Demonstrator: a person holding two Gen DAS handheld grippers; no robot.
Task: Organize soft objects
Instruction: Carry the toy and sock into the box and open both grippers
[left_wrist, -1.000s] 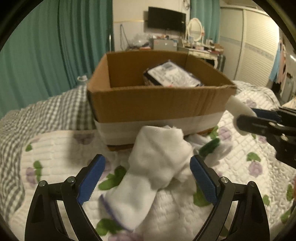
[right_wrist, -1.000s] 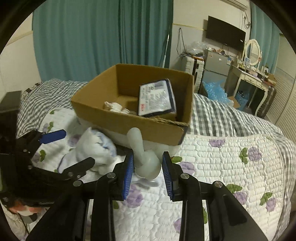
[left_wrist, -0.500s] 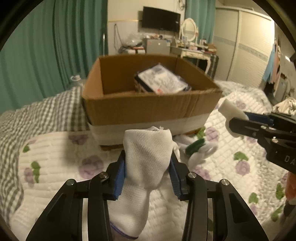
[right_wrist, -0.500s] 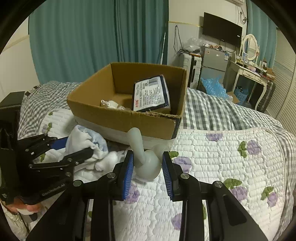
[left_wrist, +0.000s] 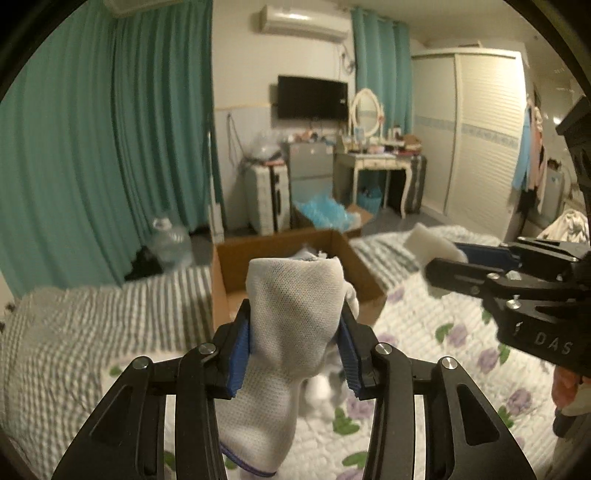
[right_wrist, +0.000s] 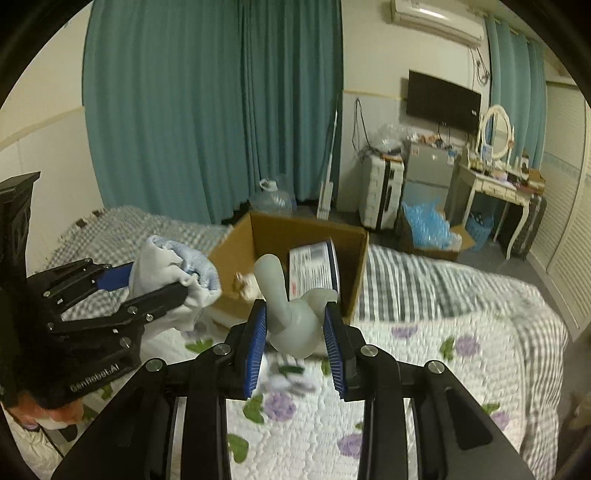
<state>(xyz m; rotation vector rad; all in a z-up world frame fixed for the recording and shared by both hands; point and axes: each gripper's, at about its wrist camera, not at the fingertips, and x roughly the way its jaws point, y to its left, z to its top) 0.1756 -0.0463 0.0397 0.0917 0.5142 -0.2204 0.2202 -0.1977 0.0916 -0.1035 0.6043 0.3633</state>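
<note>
ahead of both grippers sits the open brown cardboard box (right_wrist: 295, 254); left gripper (left_wrist: 295, 347) clamps a white knit sock (left_wrist: 291, 314); right gripper (right_wrist: 295, 347) clamps a pale rubbery bulb-shaped toy (right_wrist: 291, 314), nearer the box.

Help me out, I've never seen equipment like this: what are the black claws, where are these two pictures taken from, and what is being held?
They are two hand-held grippers, each with a camera looking along its fingers. One picture is from the left gripper, which is clamped on a white sock. The other is from the right gripper, which squeezes a pale soft toy. Each view also shows the other gripper from the side. Below lies a floral quilt on a bed, with an open cardboard box holding a printed packet.
</note>
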